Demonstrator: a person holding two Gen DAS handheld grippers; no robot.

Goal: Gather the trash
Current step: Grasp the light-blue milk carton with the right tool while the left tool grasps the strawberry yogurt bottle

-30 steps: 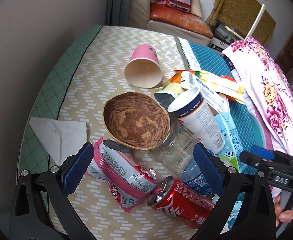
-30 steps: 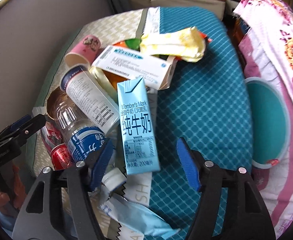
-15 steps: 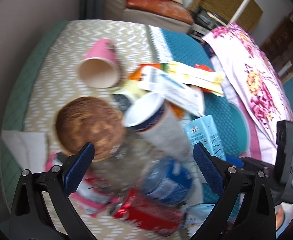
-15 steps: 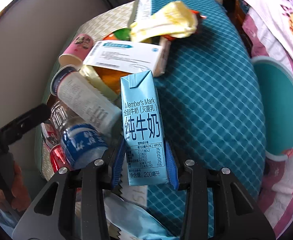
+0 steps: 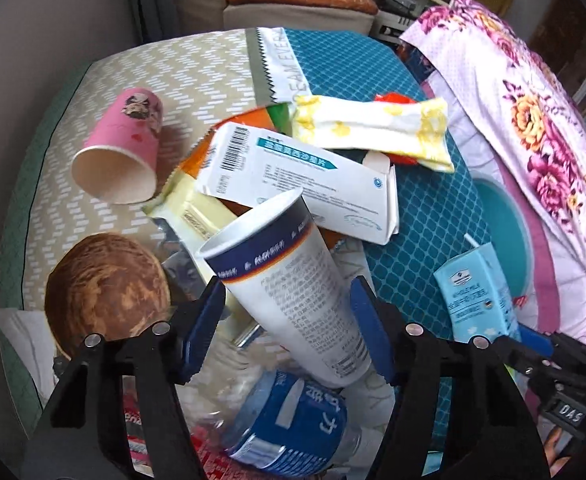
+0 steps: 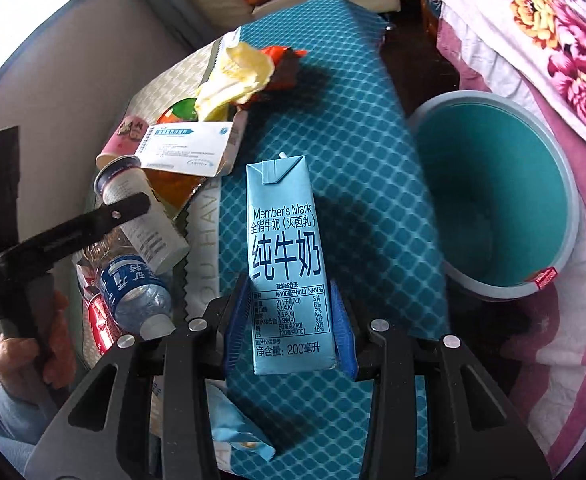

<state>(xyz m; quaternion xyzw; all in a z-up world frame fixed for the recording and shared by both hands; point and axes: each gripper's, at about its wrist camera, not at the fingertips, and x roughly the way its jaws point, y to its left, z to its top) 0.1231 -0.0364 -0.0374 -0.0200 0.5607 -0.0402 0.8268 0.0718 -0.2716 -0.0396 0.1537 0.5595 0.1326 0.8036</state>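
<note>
A light-blue rectangular milk carton (image 6: pixel 287 264) with dark Chinese lettering is gripped by the right claw (image 6: pixel 289 328); its lower sides are pressed between the two blue pads (image 6: pixel 239 326), and it is held upright above the teal lattice-patterned cloth (image 6: pixel 349 128) that covers the table. To the right of the carton, past the table's right edge, a round teal plastic bin (image 6: pixel 569 216) with a grey rim is seen, tilted so that its opening shows. In the left wrist view the same carton (image 5: pixel 477 292) is seen lifted at the right, clear of the heap.

The left claw (image 5: pixel 289 332) is spread open on either side of a tall white paper cup (image 5: pixel 293 296) with a dark-blue band near its rim, which lies tilted on the heap; whether its blue pads (image 5: pixel 203 328) touch the cup cannot be told. Beneath this cup a clear plastic water bottle (image 5: pixel 289 420) with a blue label is lying. Behind the cup a white rectangular medicine box (image 5: pixel 301 176) with a barcode is propped, and beyond it a yellow-and-white crumpled wrapper (image 5: pixel 373 132) lies across the cloth. Toward the table's left side, on the beige zigzag-patterned cloth (image 5: pixel 181 76), a pink paper cup (image 5: pixel 121 148) lies on its side, and a brown wooden bowl (image 5: pixel 105 296) rests nearer the left edge.
</note>
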